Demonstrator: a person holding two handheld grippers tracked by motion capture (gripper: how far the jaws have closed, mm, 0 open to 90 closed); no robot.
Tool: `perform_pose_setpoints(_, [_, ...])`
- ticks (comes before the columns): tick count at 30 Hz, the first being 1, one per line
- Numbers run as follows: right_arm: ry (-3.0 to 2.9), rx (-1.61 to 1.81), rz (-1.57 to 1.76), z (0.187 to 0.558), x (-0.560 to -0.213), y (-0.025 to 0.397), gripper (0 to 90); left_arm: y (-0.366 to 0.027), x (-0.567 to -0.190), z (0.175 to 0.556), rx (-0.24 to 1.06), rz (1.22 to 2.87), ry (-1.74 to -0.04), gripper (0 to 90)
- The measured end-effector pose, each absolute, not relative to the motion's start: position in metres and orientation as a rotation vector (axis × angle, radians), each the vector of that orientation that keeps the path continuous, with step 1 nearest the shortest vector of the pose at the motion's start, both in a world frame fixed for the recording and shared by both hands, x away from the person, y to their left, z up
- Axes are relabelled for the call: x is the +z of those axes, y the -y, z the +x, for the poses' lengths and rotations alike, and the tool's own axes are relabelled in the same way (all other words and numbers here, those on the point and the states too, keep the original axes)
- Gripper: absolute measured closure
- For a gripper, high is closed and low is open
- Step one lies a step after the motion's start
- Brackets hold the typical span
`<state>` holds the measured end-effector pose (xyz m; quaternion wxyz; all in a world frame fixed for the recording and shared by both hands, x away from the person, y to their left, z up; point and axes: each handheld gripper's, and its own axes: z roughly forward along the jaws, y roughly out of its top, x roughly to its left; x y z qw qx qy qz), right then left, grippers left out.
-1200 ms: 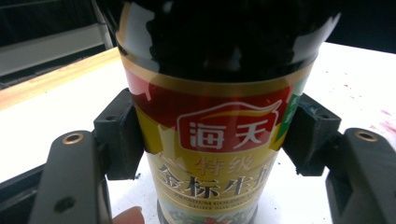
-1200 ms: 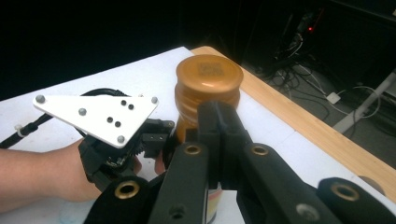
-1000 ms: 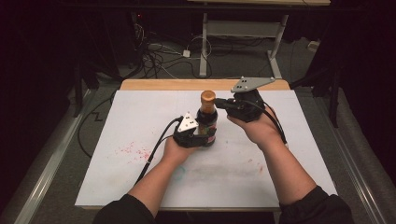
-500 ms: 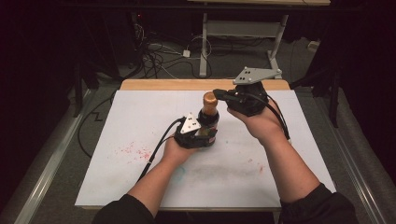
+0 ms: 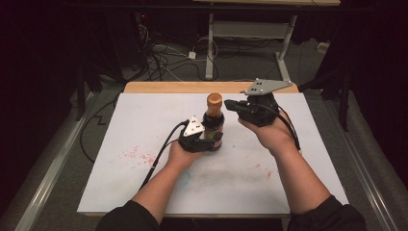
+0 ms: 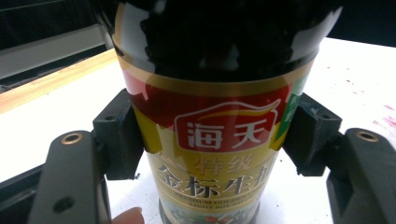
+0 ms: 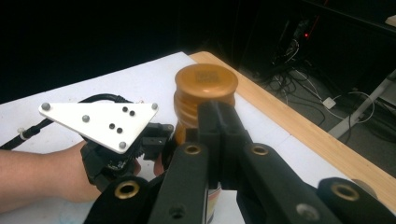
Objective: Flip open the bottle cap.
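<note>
- The soy sauce bottle stands upright near the middle of the white surface, its amber cap on.
- The left gripper is clamped on the bottle's labelled body, one pad on each side of the label.
- The right gripper is just to the right of the bottle at neck height, its jaws pressed together with nothing between them, tips beside the neck just under the cap.
- Risk, as I judge it: with the jaws pressed together, pushing in toward the cap would knock the bottle's top sideways rather than grip it; the bottle could tilt in the left gripper.
- A low hold on a glossy label may let the bottle spin if the cap is twisted hard.
- Left of the bottle lie red stains on the surface, and the left gripper's cable trails toward the person; neither blocks the way to the cap.
- Behind the bottle, past the wooden edge, cables lie on the floor, well apart.
</note>
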<state>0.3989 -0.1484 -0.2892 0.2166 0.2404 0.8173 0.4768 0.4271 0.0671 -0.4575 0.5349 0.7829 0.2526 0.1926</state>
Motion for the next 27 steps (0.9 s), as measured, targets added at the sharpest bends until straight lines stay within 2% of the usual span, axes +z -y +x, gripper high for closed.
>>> perform_pose_setpoints(27, [-2.327,1.239,0.666,0.405,-0.295,0.137,90.0,-0.067,-0.458,0.427,0.462,1.866,-0.597,29.7])
